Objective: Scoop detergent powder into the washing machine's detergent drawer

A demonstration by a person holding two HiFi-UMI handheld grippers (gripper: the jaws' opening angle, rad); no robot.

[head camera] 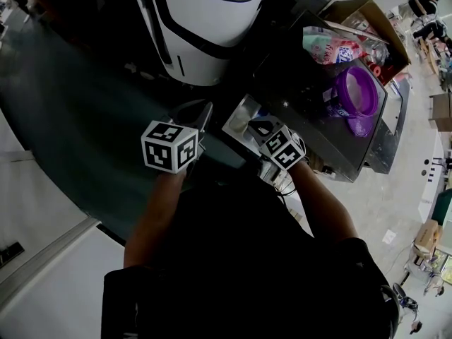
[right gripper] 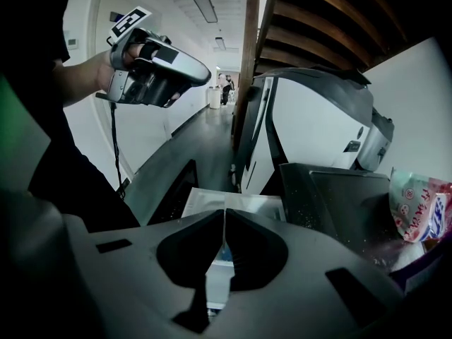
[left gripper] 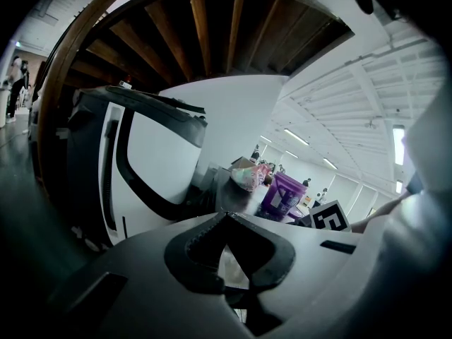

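Note:
The washing machine (head camera: 311,111) has a dark top, and its detergent drawer (head camera: 242,119) stands pulled out toward me. Looking along the right gripper's jaws, the drawer (right gripper: 236,205) is a pale tray just beyond the fingertips. A purple tub (head camera: 357,94) and a pink-green detergent bag (head camera: 326,46) rest on the machine top. My left gripper (head camera: 203,113) hovers shut left of the drawer, with nothing in it. My right gripper (head camera: 258,130) is shut above the drawer's near end, also holding nothing. From the left gripper (left gripper: 226,215), the tub (left gripper: 285,193) and bag (left gripper: 247,177) lie ahead.
A large white and black appliance (head camera: 205,27) stands left of the machine. A cardboard box (head camera: 367,16) sits behind the bag. The right gripper view shows the left gripper (right gripper: 157,68) held high in a hand. Grey floor runs along the left.

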